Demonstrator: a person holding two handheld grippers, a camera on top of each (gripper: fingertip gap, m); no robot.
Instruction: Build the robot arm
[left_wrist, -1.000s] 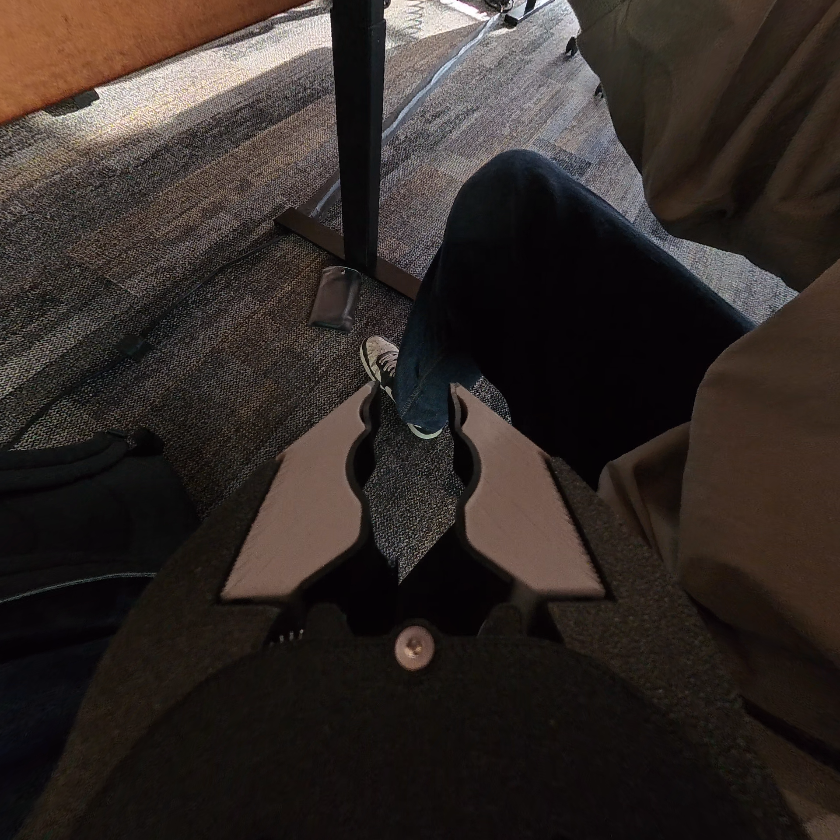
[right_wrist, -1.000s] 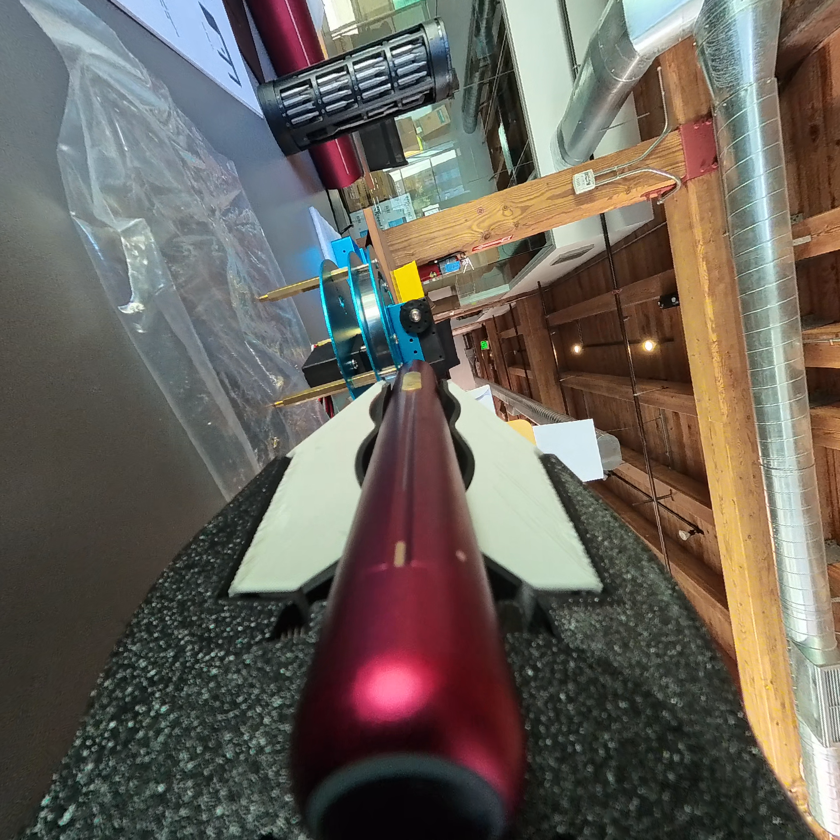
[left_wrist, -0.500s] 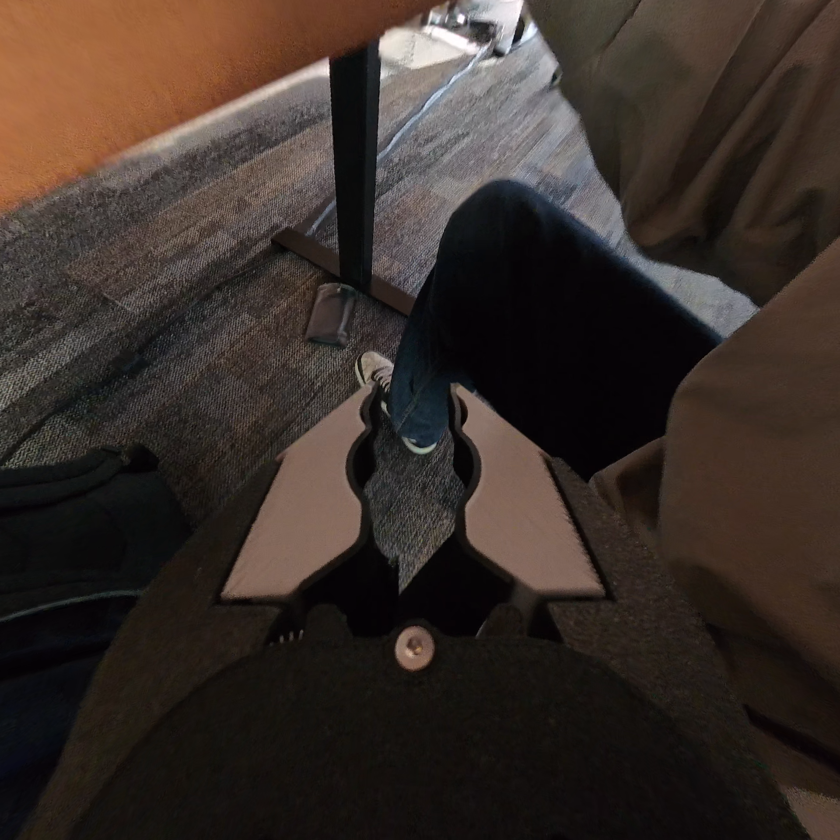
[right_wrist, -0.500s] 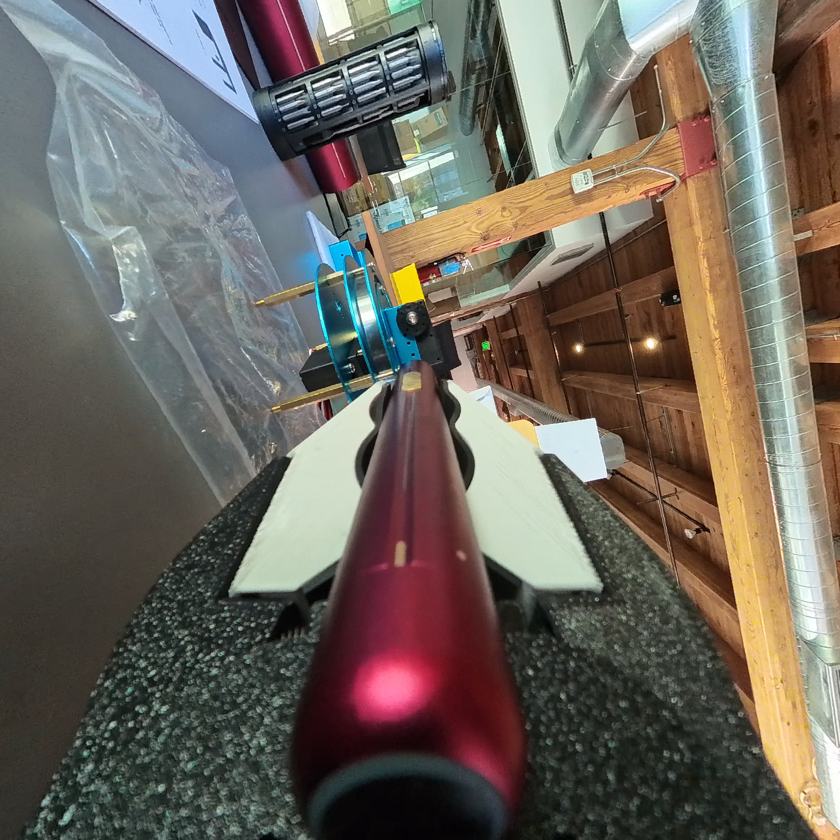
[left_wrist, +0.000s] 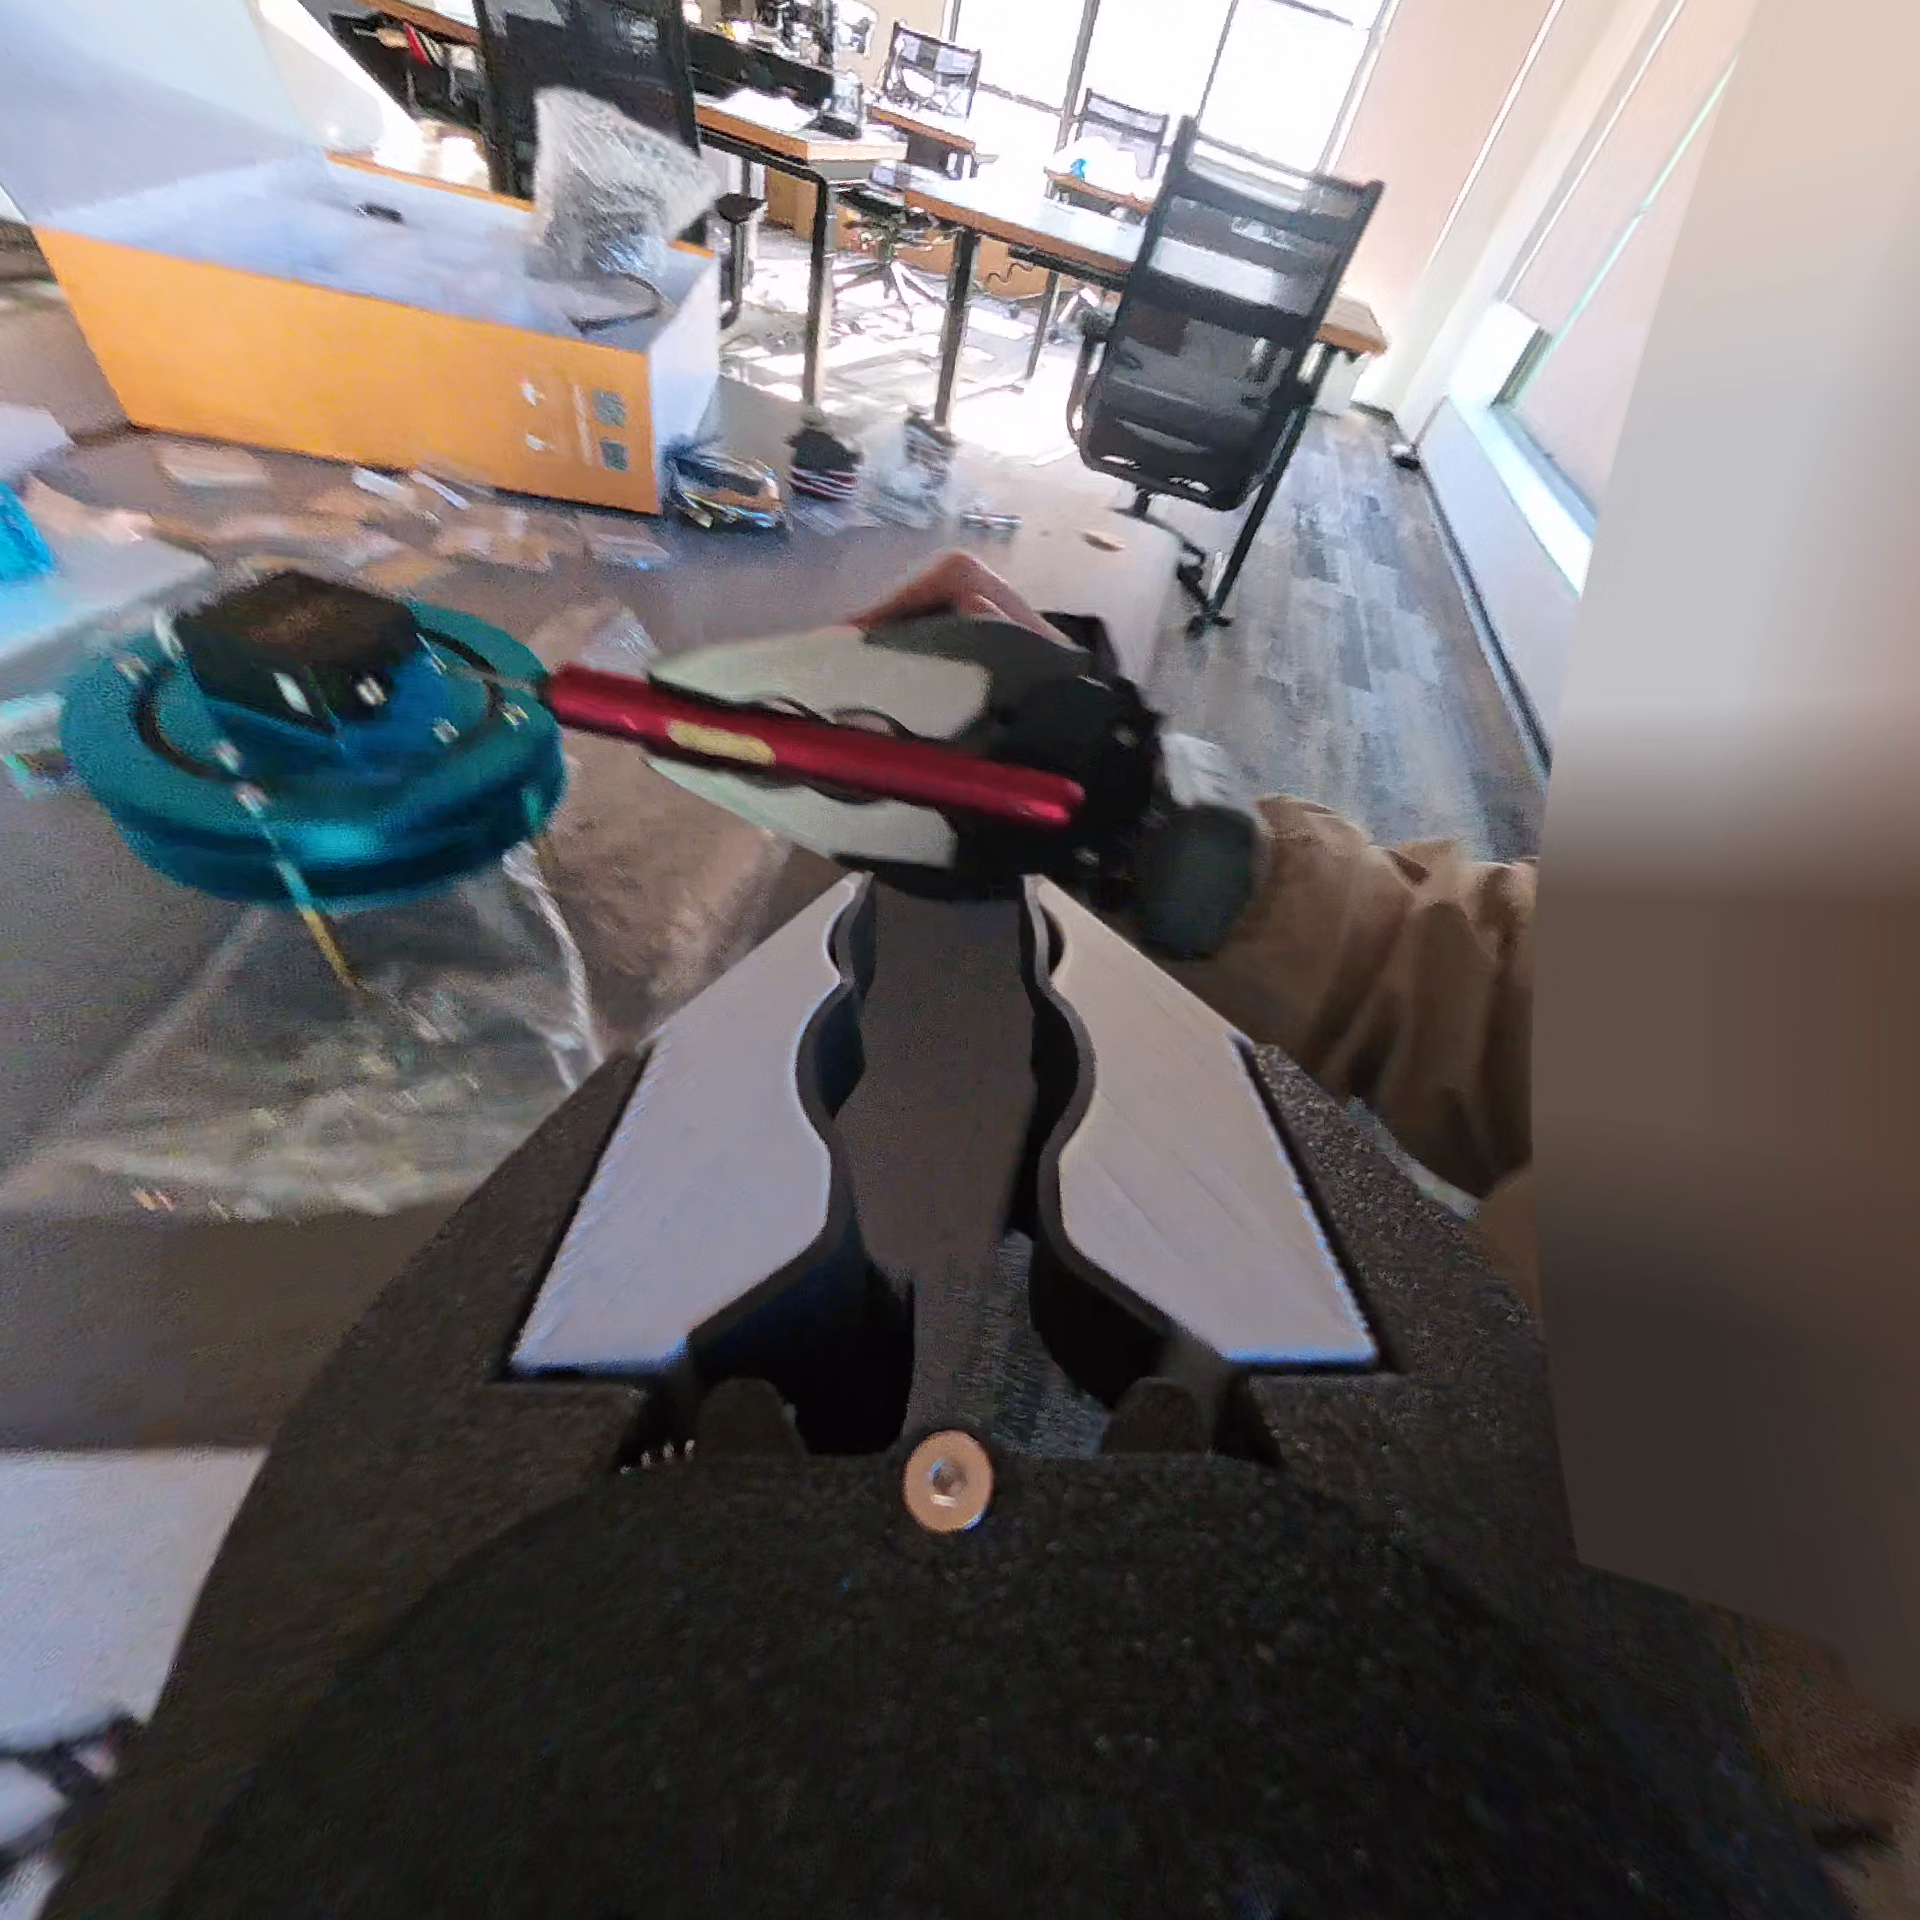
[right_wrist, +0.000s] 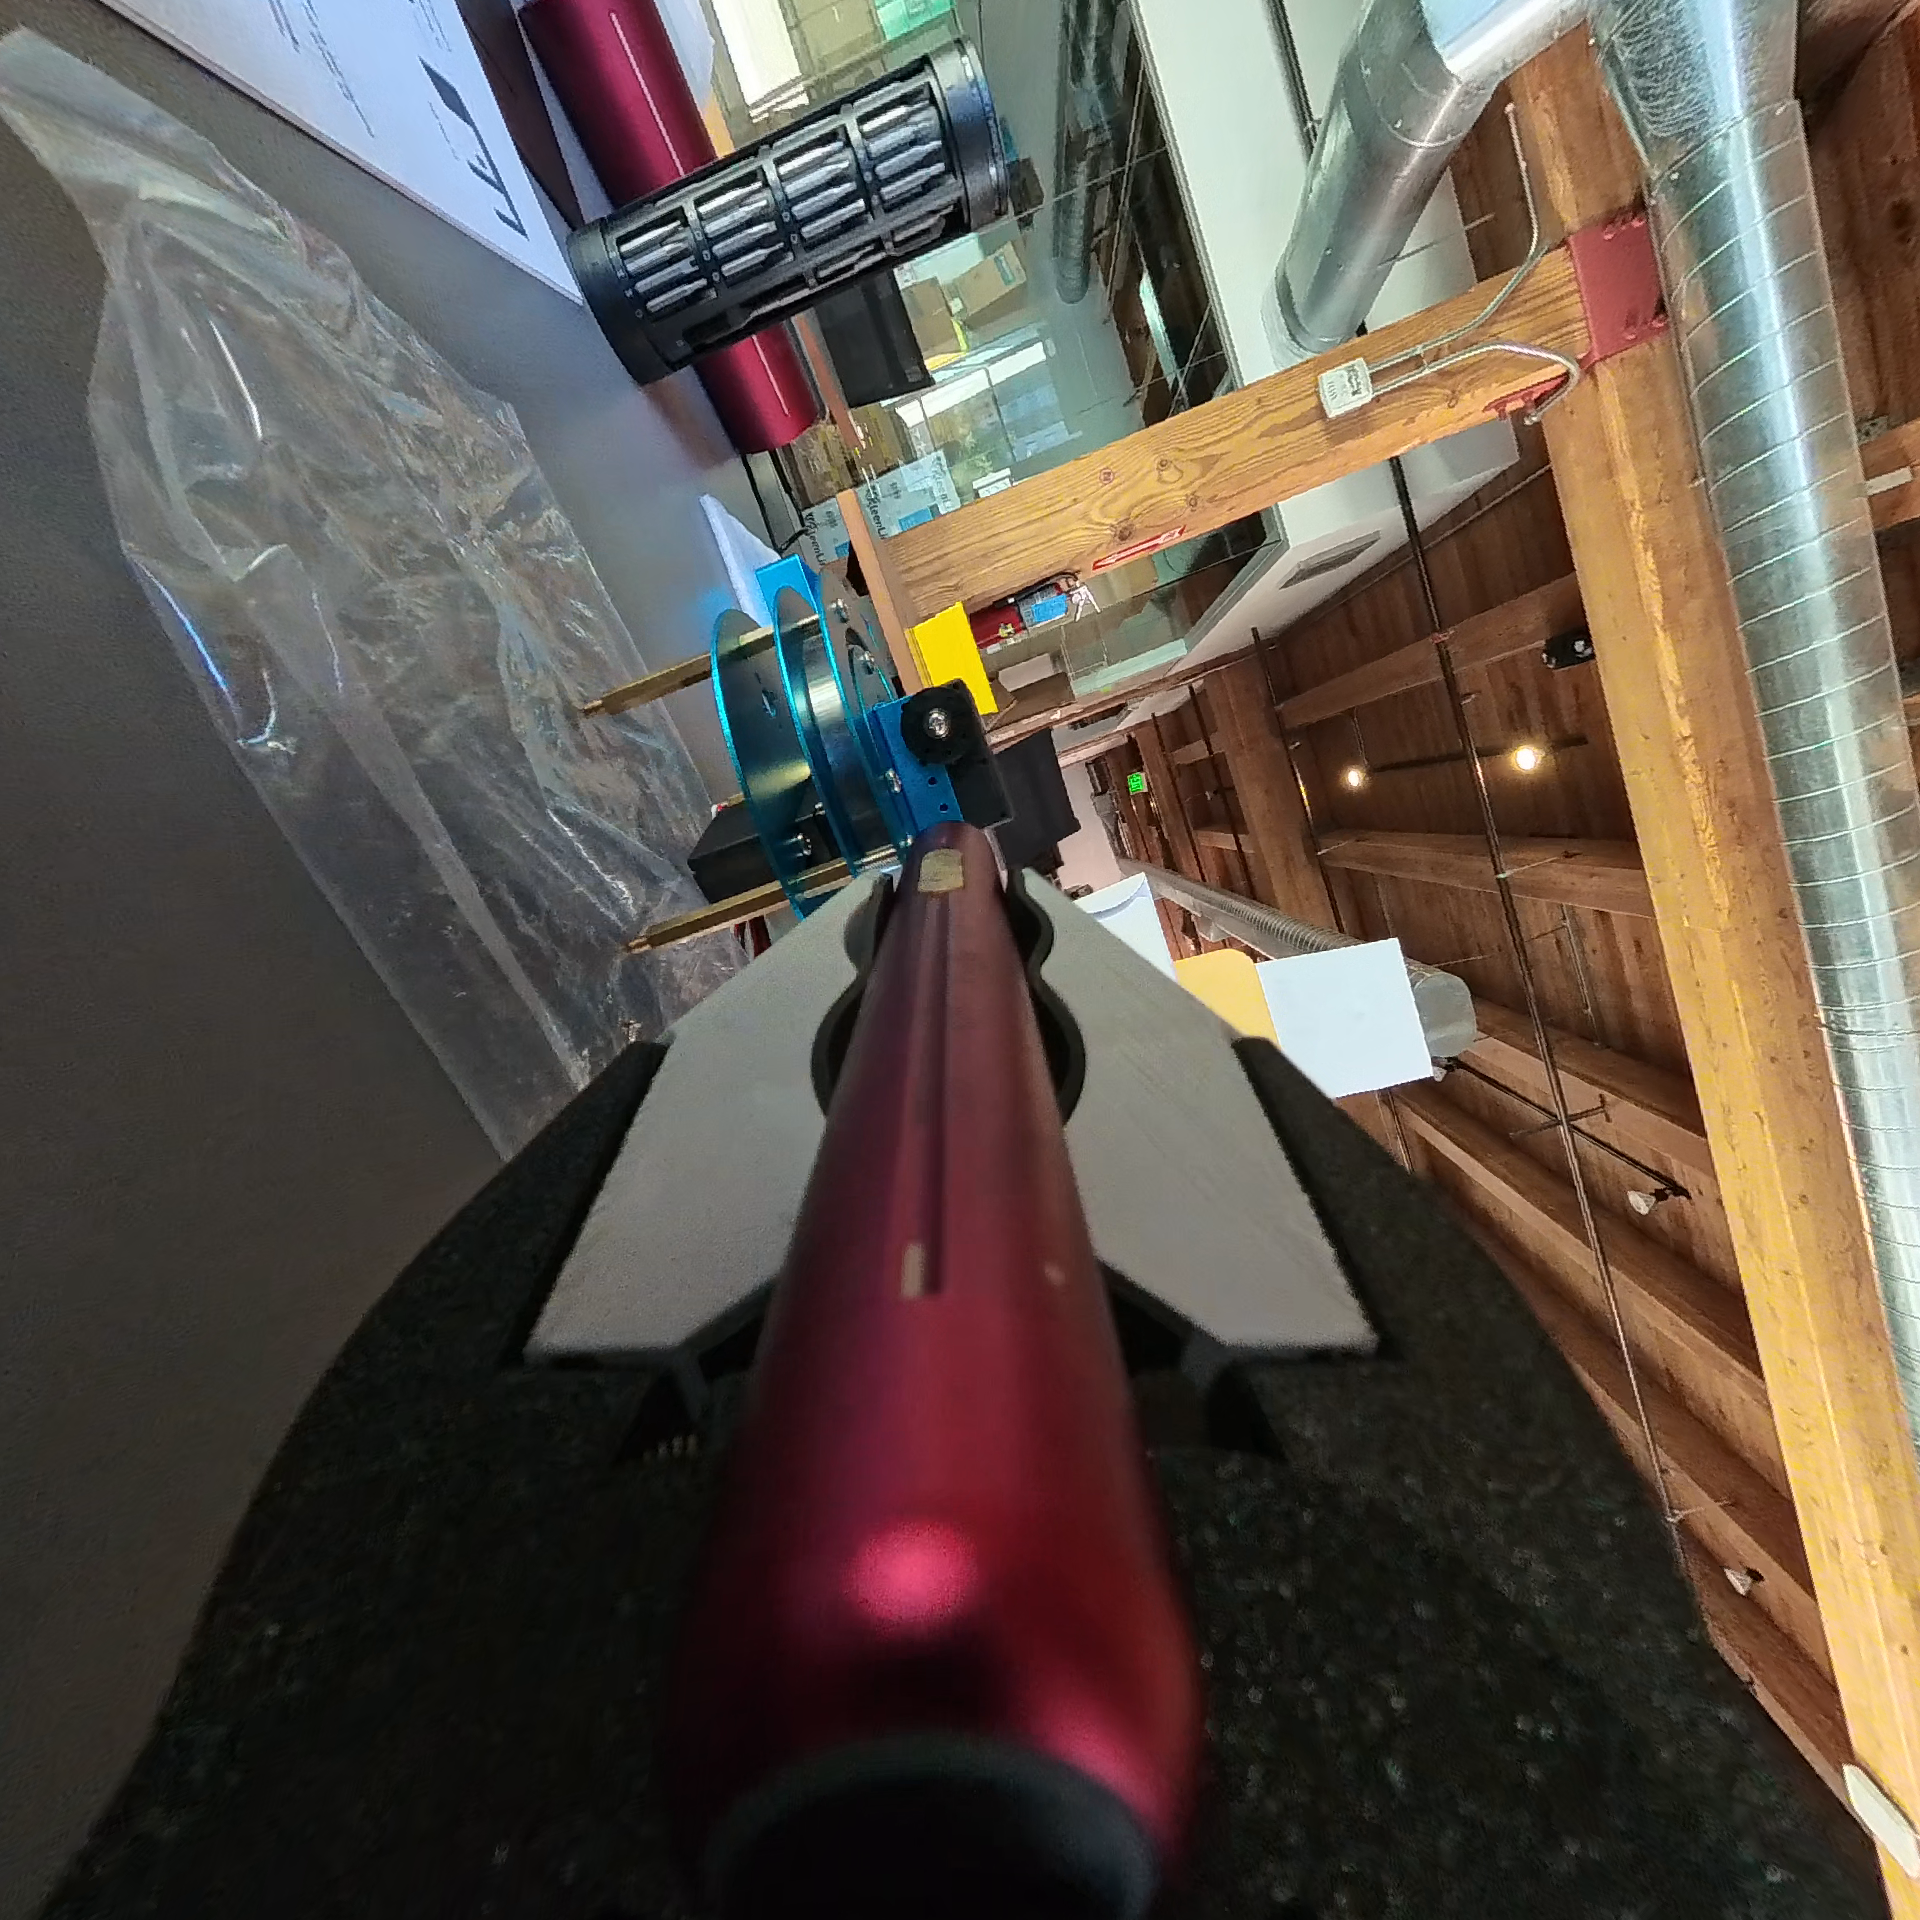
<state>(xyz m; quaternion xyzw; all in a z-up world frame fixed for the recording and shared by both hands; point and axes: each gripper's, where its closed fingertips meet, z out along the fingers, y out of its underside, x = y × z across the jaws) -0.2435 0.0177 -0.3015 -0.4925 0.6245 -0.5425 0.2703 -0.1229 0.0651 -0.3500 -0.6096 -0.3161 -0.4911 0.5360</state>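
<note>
My right gripper (right_wrist: 951, 883) is shut on a dark red screwdriver (right_wrist: 935, 1143) that runs forward between its fingers. The screwdriver's front end is close to a blue round disc assembly (right_wrist: 821, 758) with brass standoffs and a black block, standing on the grey table. In the left wrist view the right gripper (left_wrist: 665, 722) holds the screwdriver (left_wrist: 810, 743) level, its thin tip at the top of the blue assembly (left_wrist: 312, 748). My left gripper (left_wrist: 945, 914) is open and empty, just behind and below the right gripper.
A clear plastic bag (left_wrist: 364, 1039) lies on the table (left_wrist: 125, 1309) under the assembly. A black bit holder (right_wrist: 790, 218) and a red tube (right_wrist: 665, 208) lie farther off. An orange and white box (left_wrist: 364, 343), desks and a black chair (left_wrist: 1216, 343) stand behind. About 15 cm separates my left fingertips from my right.
My left gripper has swung up from pointing at the carpet and a person's leg to facing the table top and the right gripper. The right gripper has barely moved, still holding the screwdriver.
</note>
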